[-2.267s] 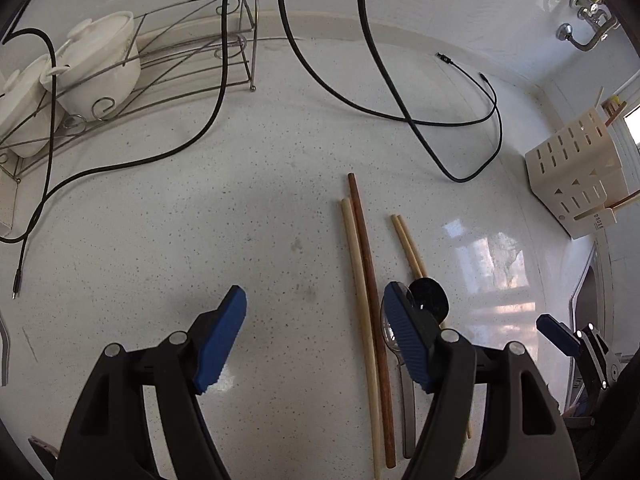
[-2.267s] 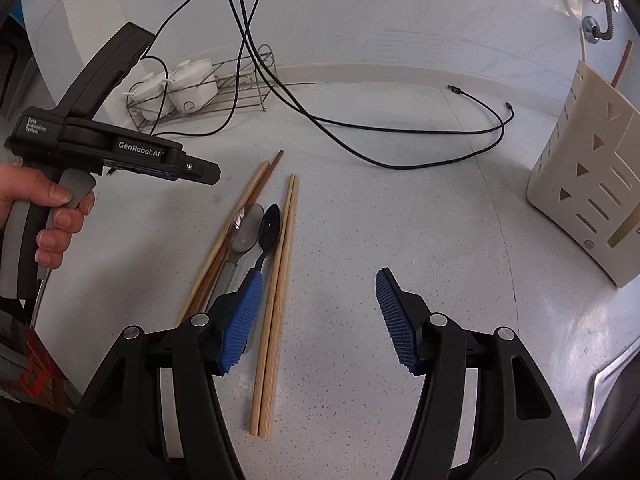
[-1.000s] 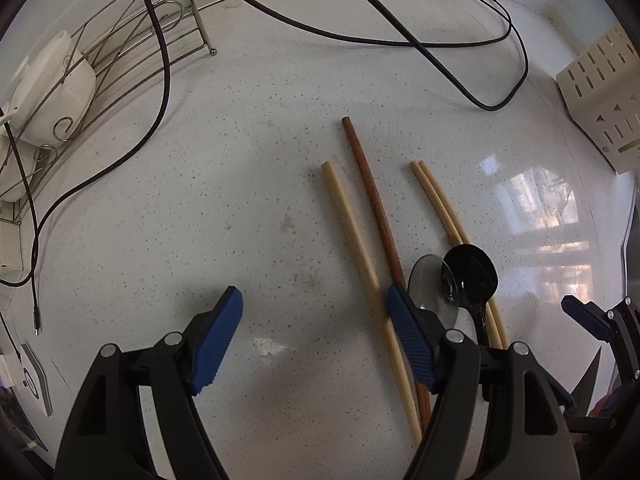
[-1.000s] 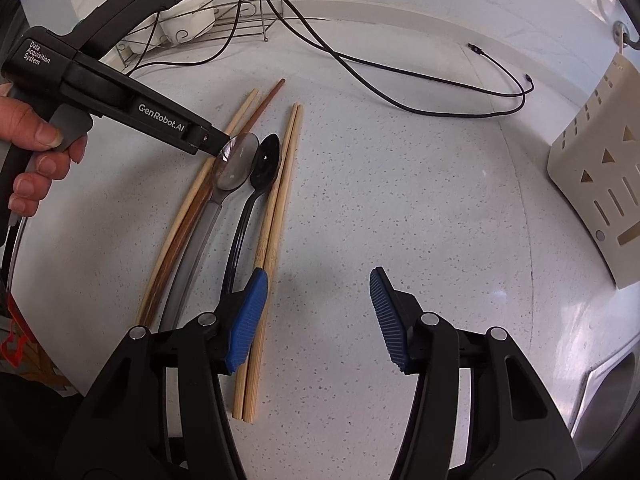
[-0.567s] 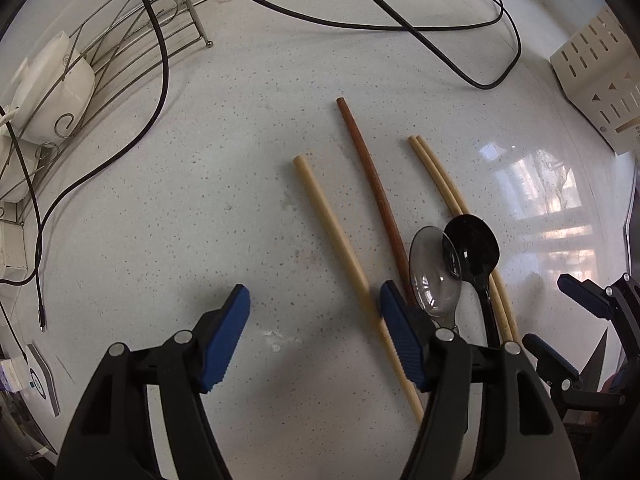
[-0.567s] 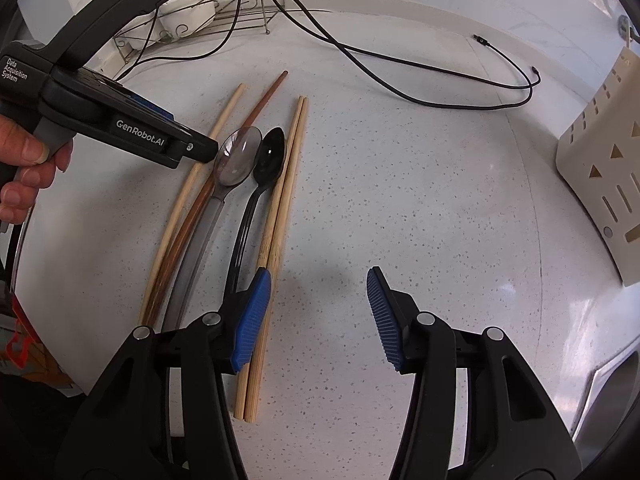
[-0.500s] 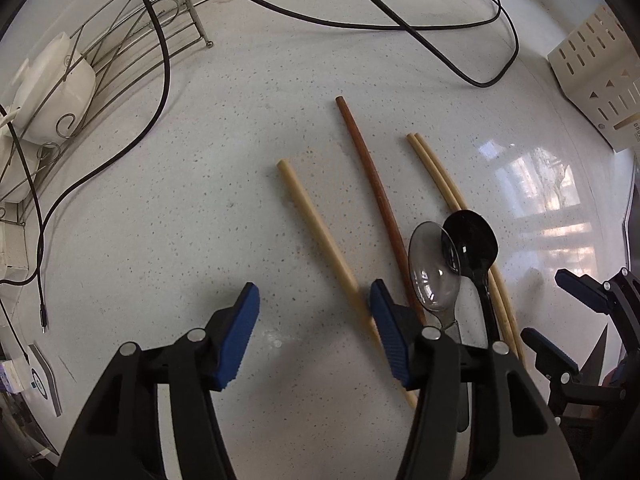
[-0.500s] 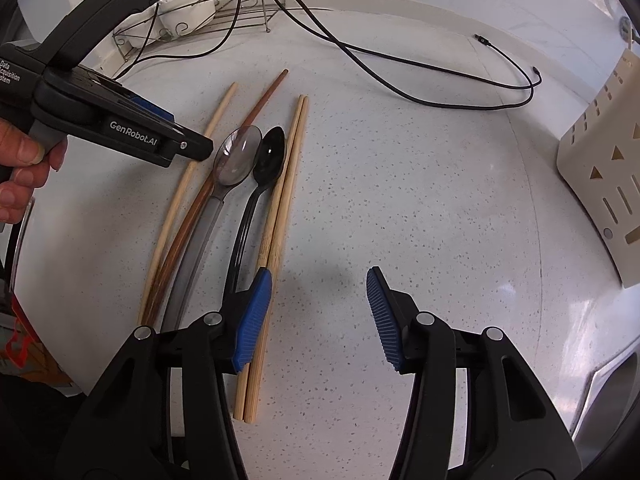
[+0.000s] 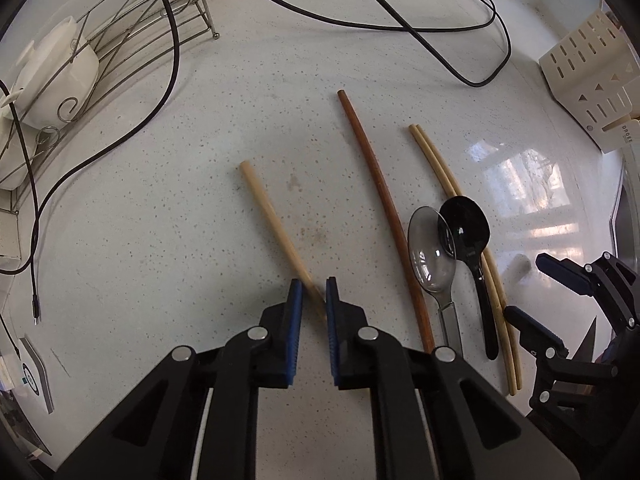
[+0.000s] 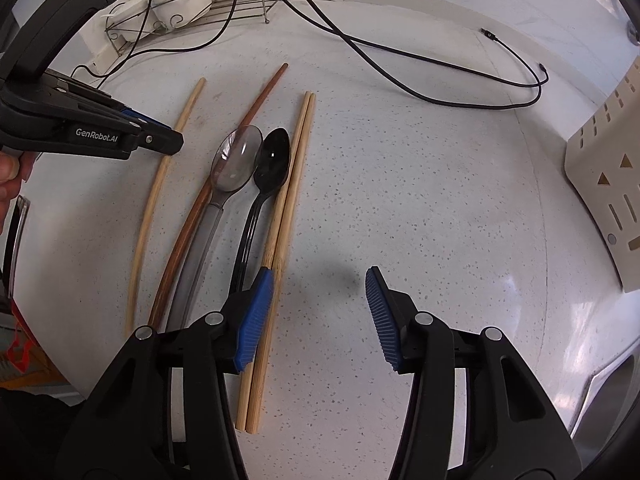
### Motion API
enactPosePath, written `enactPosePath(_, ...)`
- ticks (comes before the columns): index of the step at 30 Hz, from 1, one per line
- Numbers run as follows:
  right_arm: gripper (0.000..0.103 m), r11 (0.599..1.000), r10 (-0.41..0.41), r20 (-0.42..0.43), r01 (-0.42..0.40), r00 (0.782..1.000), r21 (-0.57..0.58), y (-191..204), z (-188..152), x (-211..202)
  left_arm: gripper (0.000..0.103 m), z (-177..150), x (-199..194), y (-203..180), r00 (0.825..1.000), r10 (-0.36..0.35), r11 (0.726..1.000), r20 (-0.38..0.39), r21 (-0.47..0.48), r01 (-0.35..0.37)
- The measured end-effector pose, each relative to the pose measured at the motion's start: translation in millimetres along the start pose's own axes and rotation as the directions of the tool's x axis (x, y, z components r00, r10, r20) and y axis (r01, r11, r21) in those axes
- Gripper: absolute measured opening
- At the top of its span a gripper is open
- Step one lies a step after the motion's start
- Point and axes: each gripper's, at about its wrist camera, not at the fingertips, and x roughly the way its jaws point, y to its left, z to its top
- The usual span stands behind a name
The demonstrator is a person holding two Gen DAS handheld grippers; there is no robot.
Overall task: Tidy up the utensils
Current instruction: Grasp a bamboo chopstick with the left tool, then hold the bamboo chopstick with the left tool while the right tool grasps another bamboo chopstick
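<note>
My left gripper jaws pinch the pale chopstick left of the brown chopstick; held off-centre, it may pivot and slip.

Glossy speckled white countertop reflects window light.

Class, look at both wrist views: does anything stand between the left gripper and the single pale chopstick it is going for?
Nothing visible does. The left gripper has its blue pads closed around the pale chopstick, which lies apart from the dark chopstick and the spoons. The right gripper hangs open, off to the side.
</note>
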Motion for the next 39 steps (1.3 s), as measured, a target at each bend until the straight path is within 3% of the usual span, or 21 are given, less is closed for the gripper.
enactPosePath(8,0.045,1.000,0.013,-0.023,-0.013,1.000,0.024,2,2,3,0.006,-8,2,1,1.000,-0.019,1.000,-0.003,0.014,0.019)
enactPosePath(12,0.034,0.999,0.003,-0.033,-0.002,0.999,0.036,3,5,4,0.006,-11,3,3,1.000,-0.022,1.000,0.004,0.004,0.022)
enactPosePath(25,0.028,0.998,-0.042,-0.095,0.046,0.995,0.034,6,19,11,0.006,-18,3,1,1.000,-0.012,1.000,0.010,-0.009,0.012)
enactPosePath(30,0.010,0.999,-0.041,-0.124,0.044,0.991,0.016,7,24,14,0.006,-16,3,-5,1.000,0.007,1.000,-0.009,0.002,-0.007)
enactPosePath(39,0.006,0.999,-0.005,-0.158,0.012,0.987,0.039,0,30,16,0.006,-1,7,-16,0.996,0.042,0.998,-0.076,0.057,-0.038)
